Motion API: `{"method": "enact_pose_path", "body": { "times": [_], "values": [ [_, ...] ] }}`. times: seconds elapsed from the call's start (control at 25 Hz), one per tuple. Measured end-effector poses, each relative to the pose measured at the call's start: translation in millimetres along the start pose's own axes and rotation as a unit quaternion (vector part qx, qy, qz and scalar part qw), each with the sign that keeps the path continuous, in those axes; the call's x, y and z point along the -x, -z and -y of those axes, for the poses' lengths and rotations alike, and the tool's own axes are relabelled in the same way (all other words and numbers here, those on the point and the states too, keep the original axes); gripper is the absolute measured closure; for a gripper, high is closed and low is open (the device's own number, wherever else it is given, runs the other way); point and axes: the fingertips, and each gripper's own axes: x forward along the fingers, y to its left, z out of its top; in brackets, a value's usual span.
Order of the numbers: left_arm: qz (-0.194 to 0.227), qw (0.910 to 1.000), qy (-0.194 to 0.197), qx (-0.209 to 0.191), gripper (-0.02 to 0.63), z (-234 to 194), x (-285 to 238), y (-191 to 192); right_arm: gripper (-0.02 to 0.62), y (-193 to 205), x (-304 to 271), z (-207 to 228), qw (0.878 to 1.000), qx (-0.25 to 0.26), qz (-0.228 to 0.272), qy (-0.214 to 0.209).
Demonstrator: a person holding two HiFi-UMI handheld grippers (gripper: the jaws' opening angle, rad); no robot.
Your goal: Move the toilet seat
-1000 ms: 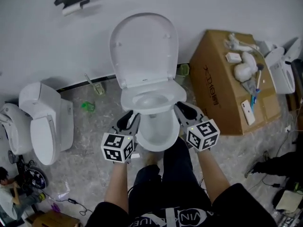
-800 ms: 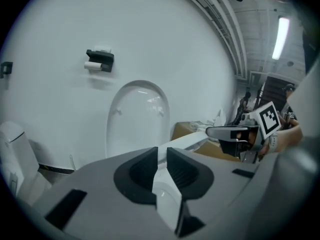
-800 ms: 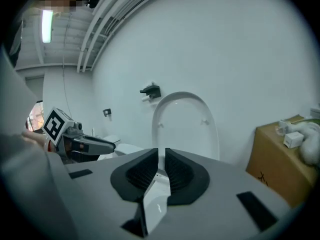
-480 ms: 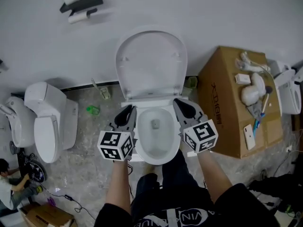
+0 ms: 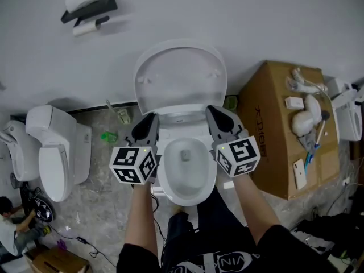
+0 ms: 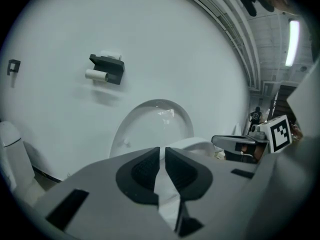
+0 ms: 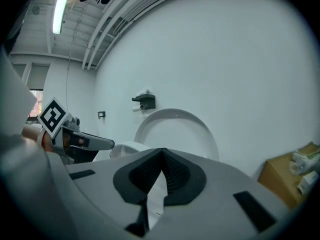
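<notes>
A white toilet stands against the wall with its lid (image 5: 180, 78) up. The toilet seat (image 5: 183, 118) is tilted up off the bowl (image 5: 185, 178), between my two grippers. My left gripper (image 5: 149, 121) is at the seat's left rim. Its jaws are closing, and a white strip of the seat fills the gap between them (image 6: 162, 156). My right gripper (image 5: 215, 114) is at the seat's right rim. In the right gripper view its pads meet (image 7: 161, 159), with white seat showing just below them. The raised lid (image 7: 175, 129) is ahead.
Another toilet (image 5: 54, 152) stands on the floor at the left. A cardboard box (image 5: 273, 135) with small items on it is close on the right. A paper holder (image 5: 85, 4) hangs on the wall. A green object (image 5: 108, 136) lies on the floor.
Both grippers have moved forward and up along the seat's sides. Their jaws have closed in. The seat stands steeper over the bowl than before.
</notes>
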Motion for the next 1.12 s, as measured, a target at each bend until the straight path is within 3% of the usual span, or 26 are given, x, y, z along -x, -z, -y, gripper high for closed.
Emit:
{"method": "enact_pose_path", "body": {
  "times": [0.56, 1.12],
  "values": [
    [0.012, 0.9990, -0.043, 0.006, 0.575, -30, -56, -28, 0.603, -17, -60, 36, 0.999, 0.032, -0.001, 0.009],
    [0.032, 0.9962, -0.080, 0.013, 0.584, -40, -81, -36, 0.603, -21, -84, 51, 0.998, 0.067, 0.005, 0.011]
  ]
}}
